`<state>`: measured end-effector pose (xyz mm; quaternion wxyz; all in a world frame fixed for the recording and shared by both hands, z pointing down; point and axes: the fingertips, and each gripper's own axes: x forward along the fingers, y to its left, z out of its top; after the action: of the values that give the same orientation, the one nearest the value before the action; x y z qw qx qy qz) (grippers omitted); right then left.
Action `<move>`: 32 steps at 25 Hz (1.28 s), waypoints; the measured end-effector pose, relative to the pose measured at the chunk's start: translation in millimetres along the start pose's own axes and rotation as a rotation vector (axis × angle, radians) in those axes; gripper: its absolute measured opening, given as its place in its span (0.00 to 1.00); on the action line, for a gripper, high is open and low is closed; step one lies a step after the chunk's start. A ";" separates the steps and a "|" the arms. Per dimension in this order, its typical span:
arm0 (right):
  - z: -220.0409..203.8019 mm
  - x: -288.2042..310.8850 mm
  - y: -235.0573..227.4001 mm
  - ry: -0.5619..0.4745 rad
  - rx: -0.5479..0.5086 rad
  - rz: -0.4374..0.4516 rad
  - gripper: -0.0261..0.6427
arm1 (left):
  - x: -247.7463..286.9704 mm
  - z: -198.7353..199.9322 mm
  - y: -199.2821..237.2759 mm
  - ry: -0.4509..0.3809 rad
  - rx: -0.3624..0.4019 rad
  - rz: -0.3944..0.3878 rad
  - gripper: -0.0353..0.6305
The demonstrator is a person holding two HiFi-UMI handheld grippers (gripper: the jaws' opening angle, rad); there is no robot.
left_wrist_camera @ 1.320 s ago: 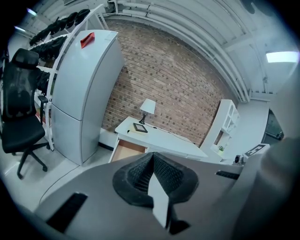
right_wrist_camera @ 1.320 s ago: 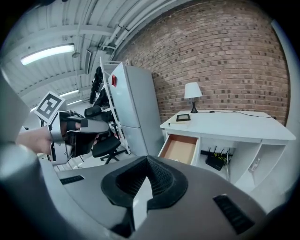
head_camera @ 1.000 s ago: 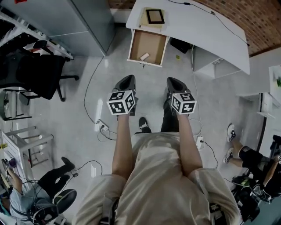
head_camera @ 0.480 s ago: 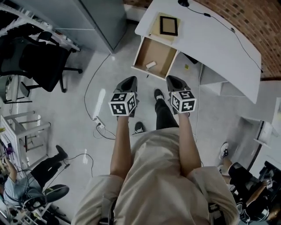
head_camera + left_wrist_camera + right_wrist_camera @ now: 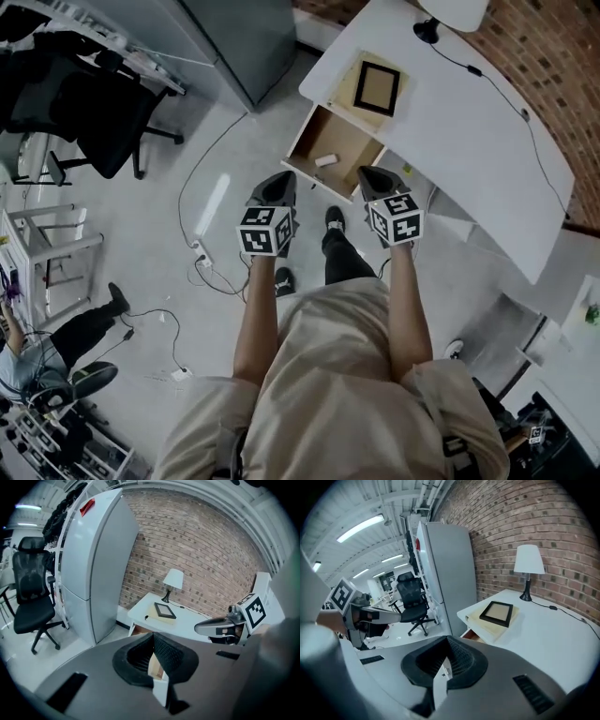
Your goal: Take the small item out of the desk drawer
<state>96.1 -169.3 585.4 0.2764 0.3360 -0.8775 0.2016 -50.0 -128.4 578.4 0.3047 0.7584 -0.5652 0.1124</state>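
Note:
The desk drawer [image 5: 306,142] stands pulled out from the white desk [image 5: 469,141], and a small white item [image 5: 325,160] lies on its wooden floor. Both grippers are held out in front of me, above the floor and short of the drawer. My left gripper [image 5: 274,190] is near the drawer's front left corner, jaws shut and empty. My right gripper [image 5: 374,183] is by the drawer's right side, also shut and empty. In the left gripper view the jaws [image 5: 153,645] point toward the desk, with the right gripper [image 5: 220,627] beside them. The right gripper view's jaws [image 5: 446,660] face the desk corner.
A black picture frame [image 5: 377,87] lies on a beige pad on the desk above the drawer, and a lamp [image 5: 455,11] stands further back. A tall grey cabinet [image 5: 248,37] stands left of the desk, an office chair [image 5: 84,112] beyond it. Cables and a power strip [image 5: 202,253] lie on the floor.
I have walked closer to the desk, so the drawer has come nearer to both grippers. Both grippers stay shut and side by side.

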 end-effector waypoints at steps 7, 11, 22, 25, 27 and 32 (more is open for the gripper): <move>-30.2 57.3 -10.1 0.111 -0.055 0.101 0.08 | 25.2 -6.1 11.4 0.025 -0.040 0.078 0.08; -50.7 93.1 -11.6 0.178 -0.109 0.183 0.08 | 34.6 -24.1 18.3 0.043 -0.087 0.131 0.08; -135.8 206.1 -46.7 0.397 -0.295 0.271 0.08 | 57.2 -87.7 74.9 -0.002 -0.268 0.272 0.08; -156.2 224.7 -40.5 0.392 -0.310 0.327 0.08 | 59.7 -116.1 83.8 0.015 -0.305 0.296 0.08; -163.0 238.2 -41.8 0.388 -0.338 0.331 0.08 | 61.4 -126.1 91.3 0.012 -0.327 0.298 0.08; -166.8 267.0 -62.8 0.328 -0.221 0.251 0.08 | 68.3 -148.2 99.5 0.009 -0.343 0.278 0.08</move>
<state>32.6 -250.5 889.3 0.4231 0.1545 -0.8725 0.1891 -93.5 -112.4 763.8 0.4134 0.6095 -0.6739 0.0589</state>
